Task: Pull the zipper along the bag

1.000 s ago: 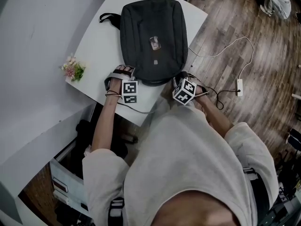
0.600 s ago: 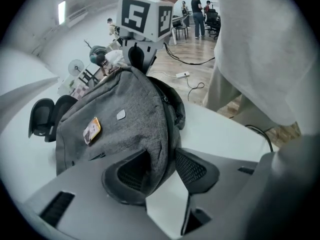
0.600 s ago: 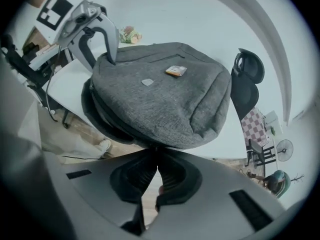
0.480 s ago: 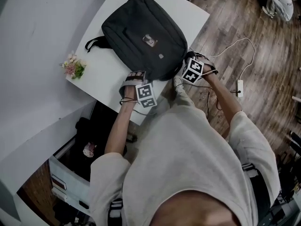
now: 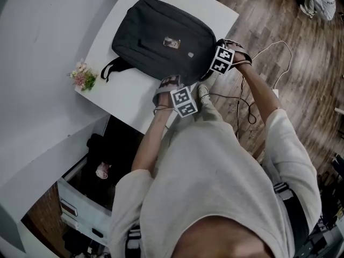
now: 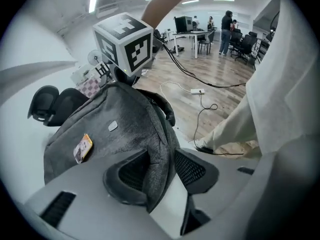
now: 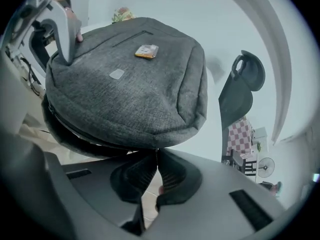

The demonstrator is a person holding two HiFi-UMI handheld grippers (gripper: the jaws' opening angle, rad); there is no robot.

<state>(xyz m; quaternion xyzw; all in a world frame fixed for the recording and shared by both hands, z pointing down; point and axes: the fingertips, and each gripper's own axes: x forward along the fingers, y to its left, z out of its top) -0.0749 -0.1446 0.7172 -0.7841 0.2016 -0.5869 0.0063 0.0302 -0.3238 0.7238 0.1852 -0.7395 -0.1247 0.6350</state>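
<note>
**A:** Where is the bag, and how far along is the zip?

**B:** The bag (image 5: 161,42) lies flat on the white counter (image 5: 129,90), towards 12 o'clock from the person. I judge the pull to be under way. The right gripper (image 7: 156,156) sits at the bag's 4 o'clock edge with its fingers clenched together at the rim seam. A thin sliver runs from the tips up into the seam, and I take that for the zipper pull (image 7: 157,150). In the right gripper view, a dark band shows under the grey top at about 8 o'clock, which may be the seam already parted. I cannot tell how much track is left.

**A:** And the other one?

**B:** The left gripper (image 6: 161,171) is at the bag's 6 o'clock corner. Its fingers are closing, with the corner fabric between them and the pads already against it. That looks like a bracing hold.

**A:** How are the arms placed?

**B:** The left forearm is bare and reaches up from 6 o'clock with the elbow bent. The right arm stretches out towards 2 o'clock, nearly straight, over the counter's edge.
</note>
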